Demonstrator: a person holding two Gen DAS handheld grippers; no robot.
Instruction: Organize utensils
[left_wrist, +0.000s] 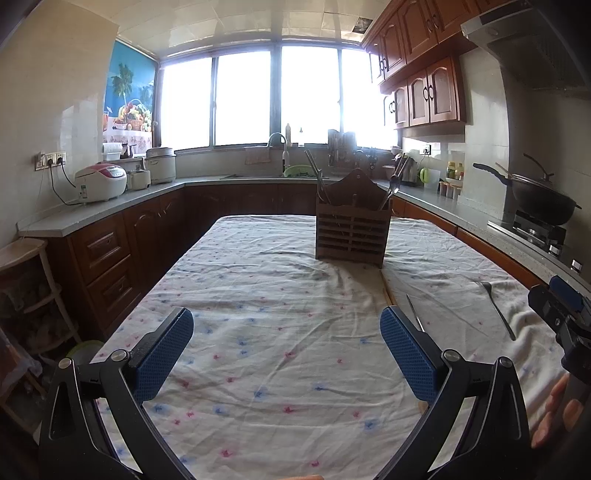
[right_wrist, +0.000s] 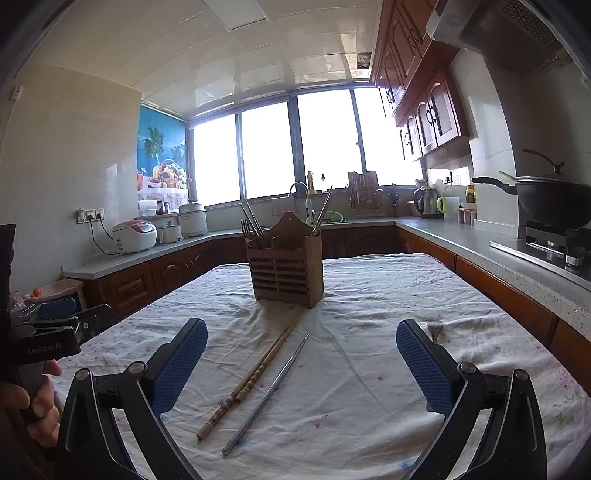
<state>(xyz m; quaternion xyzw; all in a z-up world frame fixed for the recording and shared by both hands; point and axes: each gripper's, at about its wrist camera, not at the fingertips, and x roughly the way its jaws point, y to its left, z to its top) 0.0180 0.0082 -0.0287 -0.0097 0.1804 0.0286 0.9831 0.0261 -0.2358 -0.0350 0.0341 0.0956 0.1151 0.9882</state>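
Our left gripper (left_wrist: 286, 354) and right gripper (right_wrist: 301, 365) both gape empty; the thin metal chopstick (right_wrist: 266, 393) may slip flat against the cloth (right_wrist: 369, 369).

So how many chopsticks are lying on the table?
3: two wooden chopsticks side by side, and one metal chopstick just right of them, all in front of the wooden holder. More stand inside the holder.
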